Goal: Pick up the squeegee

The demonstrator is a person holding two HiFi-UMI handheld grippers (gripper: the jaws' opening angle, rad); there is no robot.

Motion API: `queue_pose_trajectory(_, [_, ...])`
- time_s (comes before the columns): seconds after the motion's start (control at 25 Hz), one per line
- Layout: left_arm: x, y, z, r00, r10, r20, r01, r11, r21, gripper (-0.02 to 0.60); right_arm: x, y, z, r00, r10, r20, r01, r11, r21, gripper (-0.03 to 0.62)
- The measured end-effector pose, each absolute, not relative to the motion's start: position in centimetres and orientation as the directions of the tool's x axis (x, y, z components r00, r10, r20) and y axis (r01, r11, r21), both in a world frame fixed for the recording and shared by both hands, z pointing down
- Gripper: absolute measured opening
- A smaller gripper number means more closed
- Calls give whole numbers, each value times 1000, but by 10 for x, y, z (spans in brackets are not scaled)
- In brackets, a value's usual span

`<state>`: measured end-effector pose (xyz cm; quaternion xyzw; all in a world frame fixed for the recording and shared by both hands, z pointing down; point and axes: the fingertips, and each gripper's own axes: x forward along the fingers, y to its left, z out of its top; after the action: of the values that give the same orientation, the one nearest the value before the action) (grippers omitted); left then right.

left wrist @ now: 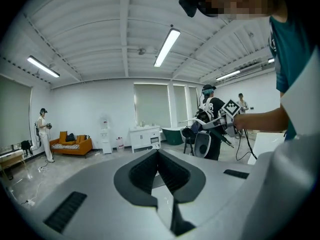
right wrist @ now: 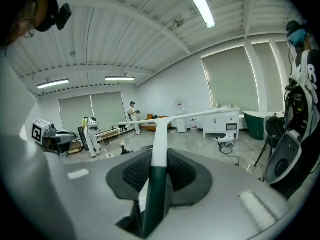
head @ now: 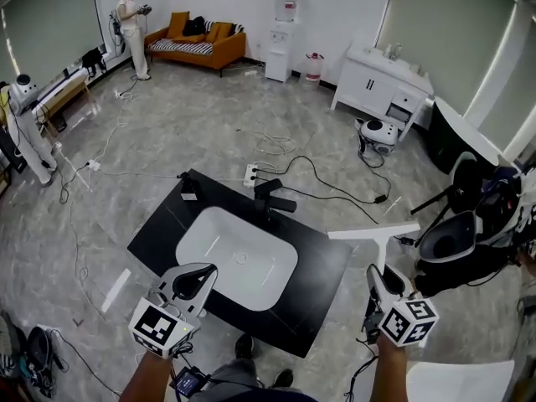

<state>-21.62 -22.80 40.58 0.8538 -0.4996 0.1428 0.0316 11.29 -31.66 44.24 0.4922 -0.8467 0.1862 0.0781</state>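
My right gripper (head: 378, 278) is shut on the squeegee (head: 378, 234), held up in the air off the right end of the black counter (head: 327, 275). The squeegee has a dark green grip, a white shaft and a long white crossbar. In the right gripper view the handle (right wrist: 159, 149) runs up between the pads (right wrist: 132, 173), and the crossbar spans level ahead. My left gripper (head: 194, 278) hovers over the counter's front edge near the white sink (head: 209, 241). Its fingertips (left wrist: 159, 156) meet with nothing between them. The left gripper view also catches the right gripper (left wrist: 222, 120).
A black faucet (head: 272, 198) stands behind the sink. Cables (head: 285, 153) trail over the floor. A chair and dark gear (head: 456, 241) sit to the right, and a white panel (head: 456, 382) lies at the lower right. A white cabinet (head: 381, 82), an orange sofa (head: 197, 44) and people (head: 130, 28) are farther off.
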Motion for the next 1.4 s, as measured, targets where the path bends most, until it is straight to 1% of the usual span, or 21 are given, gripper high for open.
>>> queue_pose_trajectory(0.32, [-201, -200, 384, 464, -850, 248, -858, -501, -112, 6, 126, -271, 369, -546, -815, 195, -835, 509, -211, 101])
queue_pose_trajectory(0.72, [-184, -181, 367, 462, -860, 218, -862, -493, -119, 6, 146, -219, 295, -563, -825, 50, -821, 552, -147, 101])
queue_pose_trajectory(1.0, [-174, -170, 359, 453, -866, 211, -866, -484, -125, 6, 158, -198, 273, -568, -823, 11, -817, 563, -122, 101])
queue_pose_trajectory(1.4, [-161, -161, 357, 449, -867, 216, -866, -482, -134, 6, 173, -187, 268, -569, -822, -7, -817, 566, -110, 101])
